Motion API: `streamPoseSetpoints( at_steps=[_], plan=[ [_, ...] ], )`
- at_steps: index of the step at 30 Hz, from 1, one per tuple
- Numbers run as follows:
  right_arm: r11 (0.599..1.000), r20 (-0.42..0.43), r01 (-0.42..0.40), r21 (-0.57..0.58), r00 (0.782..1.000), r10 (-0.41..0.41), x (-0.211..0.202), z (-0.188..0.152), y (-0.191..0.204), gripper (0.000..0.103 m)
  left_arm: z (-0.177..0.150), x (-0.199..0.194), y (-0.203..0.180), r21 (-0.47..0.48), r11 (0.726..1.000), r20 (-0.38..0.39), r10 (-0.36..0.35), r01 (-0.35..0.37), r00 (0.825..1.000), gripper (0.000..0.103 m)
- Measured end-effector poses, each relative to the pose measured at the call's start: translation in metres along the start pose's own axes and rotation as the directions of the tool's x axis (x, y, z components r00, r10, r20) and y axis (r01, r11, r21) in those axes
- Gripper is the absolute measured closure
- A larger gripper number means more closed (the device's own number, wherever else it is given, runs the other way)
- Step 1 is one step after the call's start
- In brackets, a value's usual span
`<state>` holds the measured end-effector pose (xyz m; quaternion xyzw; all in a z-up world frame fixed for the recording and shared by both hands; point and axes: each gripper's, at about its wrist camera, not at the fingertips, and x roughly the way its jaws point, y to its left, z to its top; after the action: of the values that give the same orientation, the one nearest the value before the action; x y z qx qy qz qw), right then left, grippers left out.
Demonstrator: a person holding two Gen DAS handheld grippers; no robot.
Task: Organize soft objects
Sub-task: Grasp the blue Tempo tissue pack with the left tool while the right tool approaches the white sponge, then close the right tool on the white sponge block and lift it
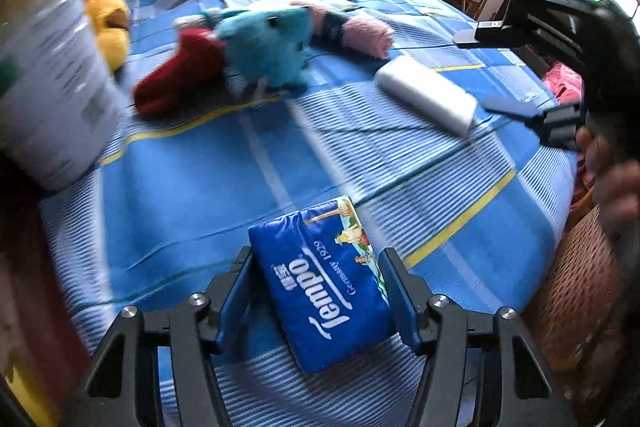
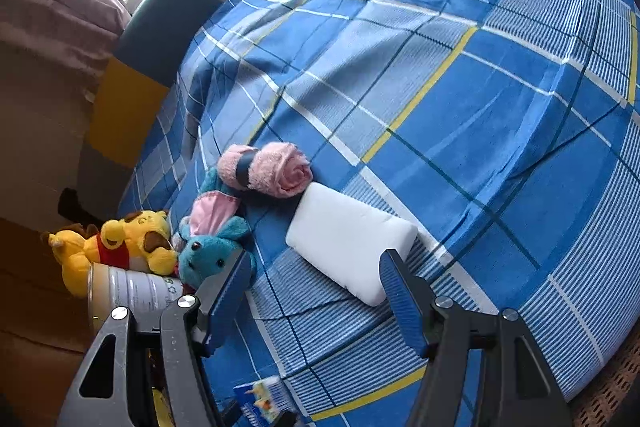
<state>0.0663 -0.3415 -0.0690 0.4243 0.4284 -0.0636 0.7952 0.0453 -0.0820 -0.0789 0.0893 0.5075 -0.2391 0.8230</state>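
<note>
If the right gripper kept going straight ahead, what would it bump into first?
Most likely the white pack. The right gripper is open and points at it, with one finger already beside the pack's near end. The pink rolled towel lies just beyond it. Depth is hard to judge here.

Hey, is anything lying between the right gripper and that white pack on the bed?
Nothing visible. The right gripper is open and the white pack lies just ahead on bare bedsheet, its near corner already by the fingertips. The pink towel roll sits beyond it.
</note>
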Motion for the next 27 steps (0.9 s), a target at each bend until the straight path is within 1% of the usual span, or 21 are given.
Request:
streamPoseSetpoints(
  at_steps=[2, 4, 6, 7, 10, 12, 14, 15, 17, 18, 20, 23, 27],
  plan=[
    [1.000, -0.016, 0.010, -0.002, 1.000, -0.010, 0.003, -0.001, 0.000, 0.035, -0.011, -0.003, 0.006, 0.024, 0.999, 0.037, 0.024, -0.025, 0.999, 0.039],
    [0.999, -0.021, 0.032, -0.015, 0.999, -0.032, 0.005, -0.002, 0.001, 0.035, -0.021, -0.003, 0.010, 0.042, 0.999, 0.047, 0.030, -0.032, 0.998, 0.040],
    [0.998, -0.017, 0.052, -0.032, 0.998, -0.053, 0.006, -0.003, 0.003, 0.035, -0.028, -0.003, 0.007, 0.077, 0.995, 0.092, 0.054, -0.061, 0.994, 0.040],
    [0.997, -0.017, 0.064, -0.044, 0.998, -0.065, 0.006, -0.004, 0.005, 0.035, -0.030, -0.003, 0.006, 0.075, 0.995, 0.107, 0.057, -0.066, 0.993, 0.040],
    [0.990, -0.029, 0.097, -0.107, 0.994, -0.101, 0.010, -0.005, 0.013, 0.035, -0.031, -0.004, 0.009, 0.060, 0.996, 0.123, 0.057, -0.065, 0.991, 0.043],
    [0.981, -0.032, 0.113, -0.161, 0.992, -0.120, 0.011, -0.005, 0.021, 0.035, -0.032, -0.005, 0.013, 0.056, 0.997, 0.127, 0.041, -0.048, 0.991, 0.044],
    [0.954, -0.044, 0.143, -0.262, 0.986, -0.160, 0.015, -0.004, 0.033, 0.035, -0.031, -0.003, 0.013, 0.051, 0.998, 0.132, 0.031, -0.038, 0.991, 0.044],
    [0.925, -0.051, 0.168, -0.341, 0.979, -0.197, 0.020, -0.003, 0.042, 0.035, -0.032, -0.004, 0.014, 0.052, 0.998, 0.138, 0.029, -0.036, 0.990, 0.044],
    [0.875, -0.057, 0.203, -0.439, 0.966, -0.252, 0.027, -0.002, 0.051, 0.035, -0.033, -0.003, 0.013, 0.053, 0.998, 0.146, 0.028, -0.036, 0.989, 0.044],
    [0.839, -0.055, 0.227, -0.495, 0.955, -0.291, 0.031, -0.001, 0.055, 0.034, -0.033, -0.003, 0.013, 0.052, 0.998, 0.150, 0.026, -0.034, 0.988, 0.044],
    [0.775, -0.058, 0.254, -0.578, 0.935, -0.350, 0.040, 0.001, 0.058, 0.034, -0.033, -0.002, 0.014, 0.048, 0.998, 0.153, 0.021, -0.029, 0.988, 0.044],
    [0.707, -0.045, 0.291, -0.644, 0.909, -0.414, 0.050, 0.004, 0.057, 0.034, -0.034, -0.002, 0.014, 0.046, 0.999, 0.158, 0.017, -0.025, 0.987, 0.044],
    [0.684, -0.070, 0.273, -0.676, 0.901, -0.429, 0.060, 0.006, 0.054, 0.034, -0.033, -0.002, 0.015, 0.042, 0.999, 0.160, 0.014, -0.021, 0.987, 0.044]
  ],
)
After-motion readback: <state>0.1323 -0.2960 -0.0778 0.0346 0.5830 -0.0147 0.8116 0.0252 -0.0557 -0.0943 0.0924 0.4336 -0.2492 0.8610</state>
